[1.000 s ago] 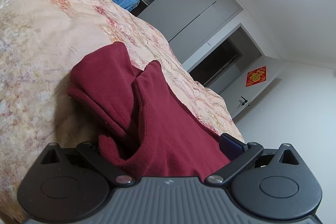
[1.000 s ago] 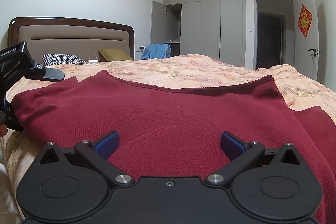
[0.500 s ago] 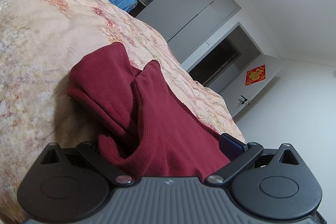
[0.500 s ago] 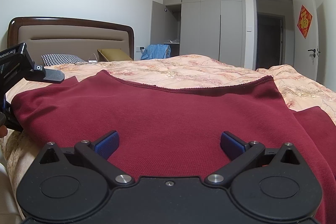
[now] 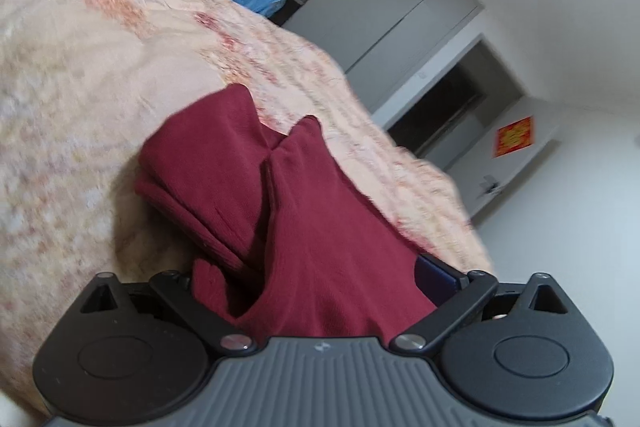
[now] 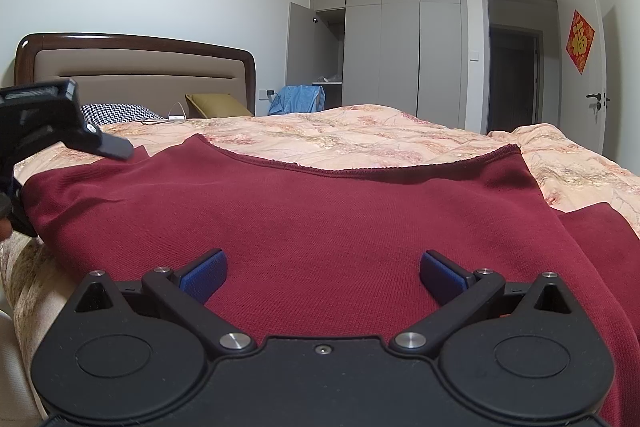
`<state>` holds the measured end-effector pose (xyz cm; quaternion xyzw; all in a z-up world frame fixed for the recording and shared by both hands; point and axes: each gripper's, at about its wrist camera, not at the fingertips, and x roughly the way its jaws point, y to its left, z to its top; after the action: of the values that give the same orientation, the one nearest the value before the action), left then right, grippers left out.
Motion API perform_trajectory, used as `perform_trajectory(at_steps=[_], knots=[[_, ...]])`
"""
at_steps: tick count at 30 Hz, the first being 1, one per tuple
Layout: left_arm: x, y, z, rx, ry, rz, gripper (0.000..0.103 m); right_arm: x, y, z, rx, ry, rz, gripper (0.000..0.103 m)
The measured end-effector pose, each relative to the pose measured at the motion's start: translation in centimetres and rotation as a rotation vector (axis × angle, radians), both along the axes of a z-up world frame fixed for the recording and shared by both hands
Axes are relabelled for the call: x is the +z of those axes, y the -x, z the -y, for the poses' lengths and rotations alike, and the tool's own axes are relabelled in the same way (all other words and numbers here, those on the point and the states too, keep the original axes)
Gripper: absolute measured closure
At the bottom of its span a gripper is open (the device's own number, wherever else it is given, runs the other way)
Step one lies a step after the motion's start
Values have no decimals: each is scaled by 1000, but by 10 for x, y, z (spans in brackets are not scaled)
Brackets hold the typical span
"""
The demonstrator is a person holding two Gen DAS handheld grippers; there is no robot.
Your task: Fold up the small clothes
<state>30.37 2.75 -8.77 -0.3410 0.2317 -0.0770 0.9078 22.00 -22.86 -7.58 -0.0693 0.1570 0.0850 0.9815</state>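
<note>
Home bedroom: bed [image 6: 360,143], headboard [image 6: 136,67], wardrobe [image 6: 400,47].

White walls, grey wardrobe [image 6: 400,43] with one door open, padded headboard [image 6: 136,71], dark doorway [image 6: 514,79], floral quilt [image 6: 360,139].

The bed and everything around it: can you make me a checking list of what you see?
Surface: bed with floral quilt.
Job's things: dark red sweater spread on the quilt.
Clutter: houndstooth pillow, olive cushion, blue garment.
Grippers: left gripper has just been closing, pads not pressing, sweater between them; right gripper open over the sweater.
Cables: white charger cable.
Surroundings: wardrobe, one door open; red door decoration.
</note>
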Motion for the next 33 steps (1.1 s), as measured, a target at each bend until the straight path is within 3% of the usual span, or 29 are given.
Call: perform_trajectory(at_steps=[5, 12, 18, 24, 33], knots=[[14, -7, 9, 55, -115, -80, 27, 0, 0, 0, 0, 0, 1, 0], [19, -9, 5, 106, -129, -117, 55, 0, 0, 0, 0, -1, 1, 0], [20, -7, 7, 118, -161, -103, 73, 0, 0, 1, -1, -1, 2, 0], [38, -6, 26, 91, -314, -60, 83, 4, -2, 2, -4, -10, -10, 0], [89, -20, 81, -3, -503, 61, 88, 27, 25, 24, -5, 36, -11, 0]])
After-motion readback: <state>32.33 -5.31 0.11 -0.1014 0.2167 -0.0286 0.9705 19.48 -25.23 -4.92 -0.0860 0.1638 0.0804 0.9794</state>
